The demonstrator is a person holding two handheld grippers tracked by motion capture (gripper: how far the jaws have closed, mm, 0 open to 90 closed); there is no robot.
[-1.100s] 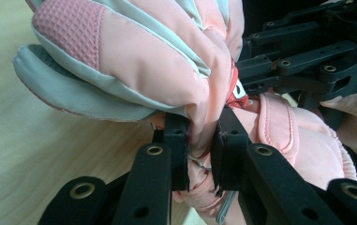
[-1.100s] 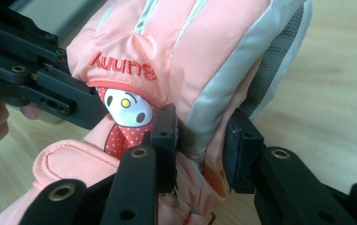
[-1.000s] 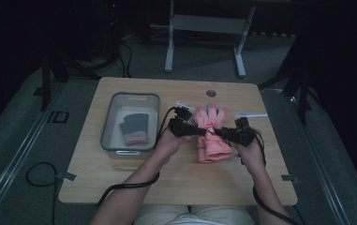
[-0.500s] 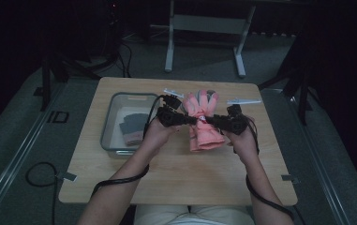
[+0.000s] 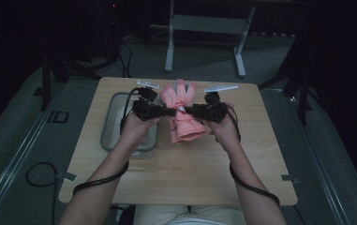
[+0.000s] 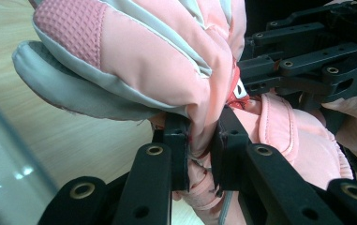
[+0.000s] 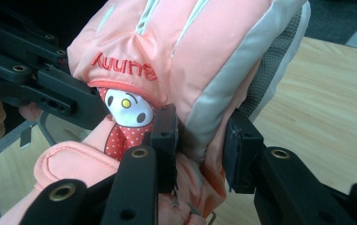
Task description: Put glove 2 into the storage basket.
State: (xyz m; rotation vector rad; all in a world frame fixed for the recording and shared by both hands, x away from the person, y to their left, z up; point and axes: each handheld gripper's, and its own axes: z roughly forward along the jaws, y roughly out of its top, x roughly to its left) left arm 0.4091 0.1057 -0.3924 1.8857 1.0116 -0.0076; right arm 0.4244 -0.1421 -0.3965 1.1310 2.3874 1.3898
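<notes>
A pink glove (image 5: pixel 182 112) is held above the table (image 5: pixel 260 154), clear of the wood, between the two grippers. In the high view it is seen just right of the tray (image 5: pixel 108 126), fingers pointing away from the person and cuff hanging toward them.

The left gripper (image 5: pixel 167 111) is clamped on the glove's left edge; in the left gripper view the jaws are drawn narrow on a fold of pink fabric (image 6: pixel 203 136). The right gripper (image 5: pixel 189 110) is clamped on the opposite edge; in the right gripper view its jaws are pressed on the grey side panel (image 7: pixel 204 126), beside a small character patch (image 7: pixel 127 110) and red stitched lettering (image 7: pixel 122 65).

Each gripper is carried in a hand (image 5: pixel 136 129), and a black cable (image 5: pixel 101 180) is trailed along each forearm.
</notes>
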